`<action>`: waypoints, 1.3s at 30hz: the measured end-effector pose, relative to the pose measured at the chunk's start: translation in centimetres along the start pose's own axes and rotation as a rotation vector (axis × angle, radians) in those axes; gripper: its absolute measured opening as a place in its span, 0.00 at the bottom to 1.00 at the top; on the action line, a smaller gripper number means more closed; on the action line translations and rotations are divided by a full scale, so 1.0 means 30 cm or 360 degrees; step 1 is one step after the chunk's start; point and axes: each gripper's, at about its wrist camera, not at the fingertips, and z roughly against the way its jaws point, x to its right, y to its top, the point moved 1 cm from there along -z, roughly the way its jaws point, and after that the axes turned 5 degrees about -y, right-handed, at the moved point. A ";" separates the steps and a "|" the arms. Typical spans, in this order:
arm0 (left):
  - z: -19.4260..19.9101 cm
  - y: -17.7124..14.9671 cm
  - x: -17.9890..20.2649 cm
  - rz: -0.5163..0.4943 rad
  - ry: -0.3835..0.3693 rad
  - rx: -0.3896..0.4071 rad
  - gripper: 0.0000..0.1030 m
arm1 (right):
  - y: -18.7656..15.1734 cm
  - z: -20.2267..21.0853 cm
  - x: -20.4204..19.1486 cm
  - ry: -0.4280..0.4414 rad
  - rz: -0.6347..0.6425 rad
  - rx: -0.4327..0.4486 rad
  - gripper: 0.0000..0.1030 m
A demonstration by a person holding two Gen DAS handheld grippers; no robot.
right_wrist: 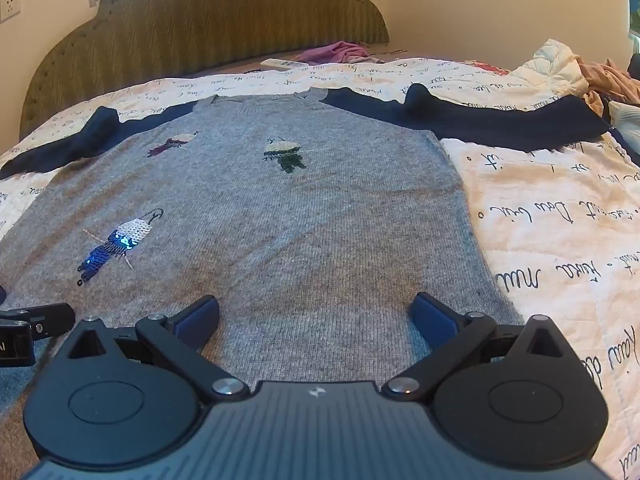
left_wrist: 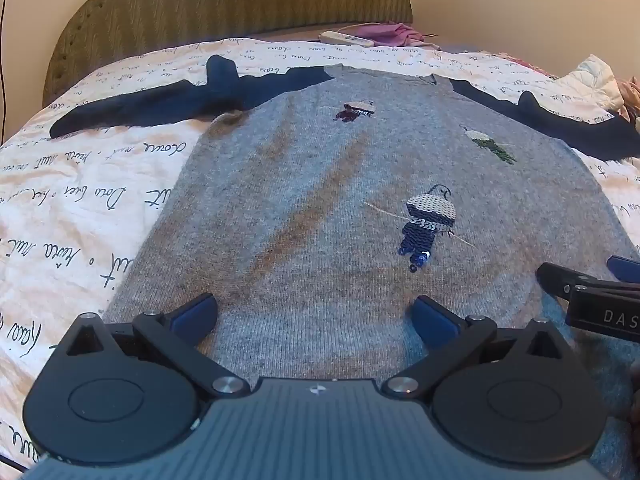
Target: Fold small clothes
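Note:
A small grey knit sweater (left_wrist: pixel 320 200) with navy sleeves and sequin bird patches lies flat, face up, on the bed; it also shows in the right wrist view (right_wrist: pixel 280 220). Its left sleeve (left_wrist: pixel 152 104) and right sleeve (right_wrist: pixel 500 120) are spread outward. My left gripper (left_wrist: pixel 314 312) is open, just above the sweater's lower left part, holding nothing. My right gripper (right_wrist: pixel 314 312) is open above the lower right part, empty. The right gripper's fingers (left_wrist: pixel 580 292) show at the right edge of the left wrist view.
The bedspread (left_wrist: pixel 80 200) is cream with script lettering. A padded olive headboard (left_wrist: pixel 240 0) stands behind. A white remote (left_wrist: pixel 346 38) and pink cloth (left_wrist: pixel 388 32) lie near it. Loose clothes (right_wrist: pixel 580 68) are piled at the far right.

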 end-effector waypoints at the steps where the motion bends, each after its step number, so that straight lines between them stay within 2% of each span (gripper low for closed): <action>1: 0.000 0.000 0.000 0.0000 0.0002 0.0000 1.00 | 0.000 0.000 0.000 -0.0001 0.0001 0.0001 1.00; 10: -0.005 0.007 -0.002 -0.0016 0.0002 -0.0020 1.00 | -0.001 0.001 -0.002 -0.0001 0.0001 0.0000 1.00; 16: 0.003 -0.021 0.006 -0.0039 0.0024 0.0068 1.00 | -0.002 0.002 0.001 0.0001 -0.0001 0.0004 1.00; 39: -0.002 -0.019 -0.001 -0.0037 0.0044 0.0072 1.00 | -0.004 0.003 0.005 0.0010 -0.0012 0.0018 1.00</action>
